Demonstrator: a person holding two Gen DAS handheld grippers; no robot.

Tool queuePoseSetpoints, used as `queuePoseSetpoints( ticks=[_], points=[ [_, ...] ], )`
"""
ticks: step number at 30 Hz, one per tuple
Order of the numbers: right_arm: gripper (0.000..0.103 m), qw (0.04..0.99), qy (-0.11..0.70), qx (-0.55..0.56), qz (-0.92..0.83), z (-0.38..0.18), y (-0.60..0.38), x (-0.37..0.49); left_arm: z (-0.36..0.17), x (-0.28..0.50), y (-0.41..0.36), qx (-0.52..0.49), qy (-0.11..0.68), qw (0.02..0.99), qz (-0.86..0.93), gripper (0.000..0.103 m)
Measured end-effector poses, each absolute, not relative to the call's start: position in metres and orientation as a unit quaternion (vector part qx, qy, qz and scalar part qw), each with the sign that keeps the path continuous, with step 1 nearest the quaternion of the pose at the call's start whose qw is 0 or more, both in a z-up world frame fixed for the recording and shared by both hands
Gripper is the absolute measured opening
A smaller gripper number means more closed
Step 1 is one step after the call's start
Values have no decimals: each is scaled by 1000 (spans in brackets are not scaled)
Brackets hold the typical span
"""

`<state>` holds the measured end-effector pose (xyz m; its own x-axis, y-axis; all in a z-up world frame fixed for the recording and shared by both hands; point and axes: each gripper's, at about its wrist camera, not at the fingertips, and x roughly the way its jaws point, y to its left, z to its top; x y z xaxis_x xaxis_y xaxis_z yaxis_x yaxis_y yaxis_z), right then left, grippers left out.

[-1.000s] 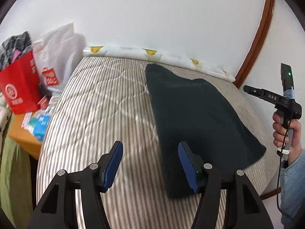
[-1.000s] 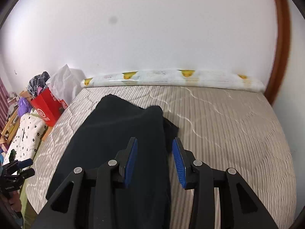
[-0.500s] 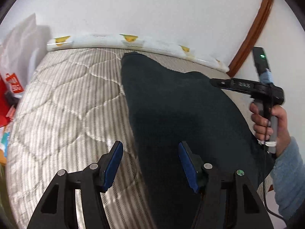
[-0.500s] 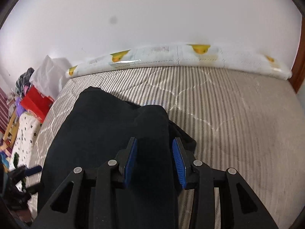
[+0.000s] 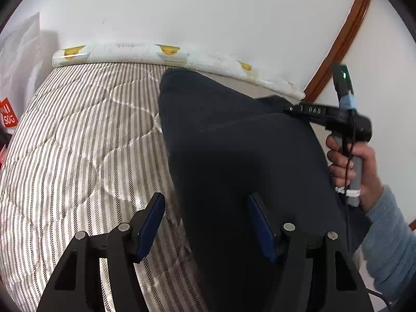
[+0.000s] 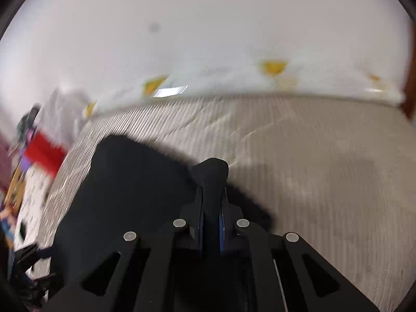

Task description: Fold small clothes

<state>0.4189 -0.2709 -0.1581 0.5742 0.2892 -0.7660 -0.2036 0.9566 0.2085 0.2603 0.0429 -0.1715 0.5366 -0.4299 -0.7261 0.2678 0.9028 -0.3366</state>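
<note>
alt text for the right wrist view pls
The right gripper is clamped shut on a bunched fold of a dark garment that lies on a striped mattress. The picture is motion-blurred, with a white wall behind.

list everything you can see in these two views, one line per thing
garment: 1, dark navy, spread on the mattress
mattress: 1, beige striped, quilted
bolster: 1, white with yellow prints, along the wall
red bag: 1, left of the mattress
white plastic bag: 1, far left
door frame: 1, brown wood, right
left gripper: black, blue pads, open over the garment's edge
right gripper: black, just closed on a garment fold
hand: 1, blue-grey sleeve, holding the right gripper
</note>
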Motion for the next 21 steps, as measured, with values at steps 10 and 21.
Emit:
queuePoseSetpoints(
  ticks=[10, 21],
  points=[
    [32, 876, 466, 17, 120, -155, -278, 410, -169, 250, 38, -80, 446, 872, -186, 64],
    [34, 875, 458, -30, 157, -142, -297, 270, -163, 203, 22, -48, 453, 878, -143, 64]
  ],
)
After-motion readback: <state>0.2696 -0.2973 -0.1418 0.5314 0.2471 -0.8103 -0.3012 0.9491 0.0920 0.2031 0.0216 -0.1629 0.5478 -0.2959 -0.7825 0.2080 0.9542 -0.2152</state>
